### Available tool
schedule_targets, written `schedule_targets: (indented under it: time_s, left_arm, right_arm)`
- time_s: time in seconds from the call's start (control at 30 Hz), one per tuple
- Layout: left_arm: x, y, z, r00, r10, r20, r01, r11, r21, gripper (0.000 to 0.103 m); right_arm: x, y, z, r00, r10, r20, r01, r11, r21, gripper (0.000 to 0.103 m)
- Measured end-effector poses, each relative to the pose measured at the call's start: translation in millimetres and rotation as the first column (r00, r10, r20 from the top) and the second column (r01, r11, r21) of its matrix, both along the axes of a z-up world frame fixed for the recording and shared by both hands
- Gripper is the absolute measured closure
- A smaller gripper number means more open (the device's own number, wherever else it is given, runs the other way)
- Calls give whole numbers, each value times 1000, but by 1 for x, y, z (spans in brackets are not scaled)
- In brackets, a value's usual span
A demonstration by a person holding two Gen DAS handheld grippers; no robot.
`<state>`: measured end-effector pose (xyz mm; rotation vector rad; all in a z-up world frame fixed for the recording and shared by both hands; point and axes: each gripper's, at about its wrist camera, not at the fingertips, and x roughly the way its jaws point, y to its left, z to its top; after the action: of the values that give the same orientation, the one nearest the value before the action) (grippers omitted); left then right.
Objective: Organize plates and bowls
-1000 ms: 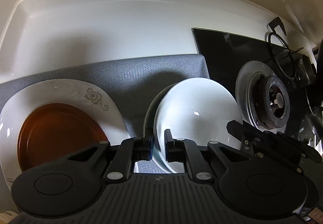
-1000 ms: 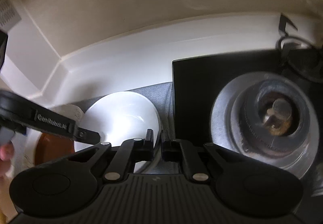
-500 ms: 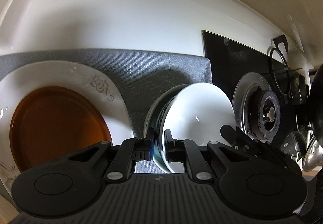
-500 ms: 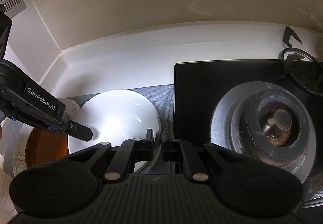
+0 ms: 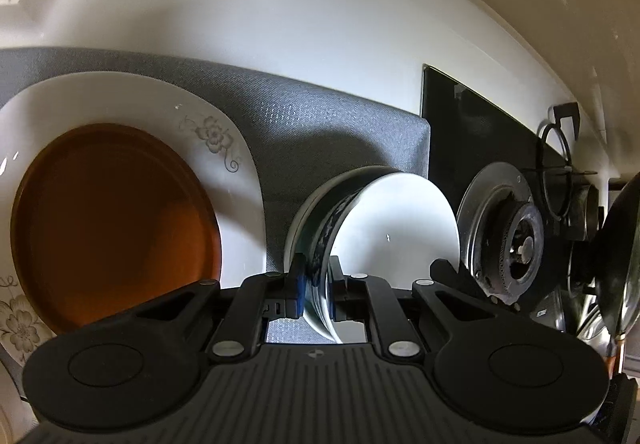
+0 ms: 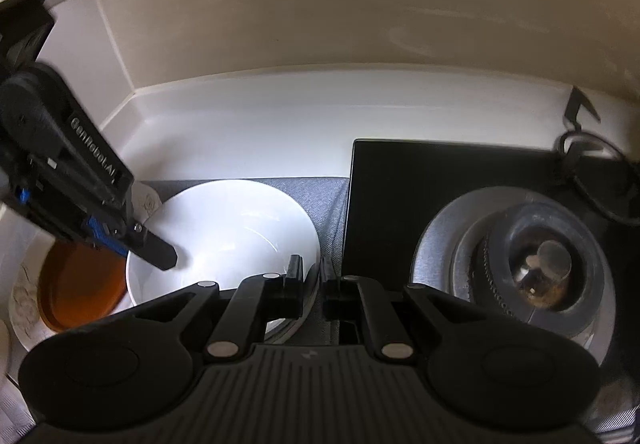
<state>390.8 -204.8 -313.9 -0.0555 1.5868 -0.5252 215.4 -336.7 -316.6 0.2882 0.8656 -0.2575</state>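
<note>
Left view: left gripper (image 5: pixel 316 294) clamps the bowl (image 5: pixel 396 228) rim on the mat (image 5: pixel 320 124); the bowl's base is hidden. It has tilted further, patterned side now exposed.
Right view: right gripper (image 6: pixel 311 284) pinches the opposite rim; plate (image 6: pixel 24 304) edge cut off.

A white countertop (image 5: pixel 248 20) carries a grey woven mat (image 5: pixel 320 124) that butts against a black glass hob (image 6: pixel 400 180) with a gas burner (image 6: pixel 536 264). On the mat lies a floral-rimmed white plate (image 5: pixel 224 148); just beside it, toward the hob, stands a stack of bowls (image 5: pixel 332 220).
</note>
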Motion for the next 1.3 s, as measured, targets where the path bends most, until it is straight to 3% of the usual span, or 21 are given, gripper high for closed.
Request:
schedule_targets:
  time_s: [0.2, 0.5, 0.63, 0.8, 0.93, 1.03, 1.2, 1.3]
  left_arm:
    - [1, 10, 0, 996, 79, -51, -80, 997, -21, 90]
    - [-5, 10, 9, 994, 106, -29, -105, 994, 21, 88]
    - [-13, 3, 19, 997, 22, 76, -25, 999, 41, 88]
    - [-25, -13, 14, 973, -115, 200, 97, 991, 94, 88]
    - [-28, -23, 2, 957, -162, 240, 136, 983, 122, 84]
    - [-30, -27, -7, 955, -174, 241, 145, 980, 134, 81]
    - [-52, -35, -3, 899, -308, 313, 257, 947, 192, 79]
    - [-59, -32, -6, 895, -317, 313, 267, 944, 193, 79]
  right_arm:
    - [-1, 15, -4, 999, 51, -1, -51, 994, -95, 92]
    - [-5, -7, -7, 998, -55, 32, 52, 995, 89, 93]
    - [-11, -20, -7, 992, -119, 39, 108, 971, 212, 87]
    - [-21, -28, -14, 983, -179, 28, 159, 927, 339, 83]
    - [-22, -26, -21, 982, -190, -6, 179, 909, 377, 64]
    - [-22, -24, -31, 979, -205, -3, 185, 878, 441, 64]
    - [-24, -10, -24, 977, -213, -28, 208, 909, 361, 73]
    - [-31, -14, -24, 976, -214, -33, 209, 894, 396, 74]
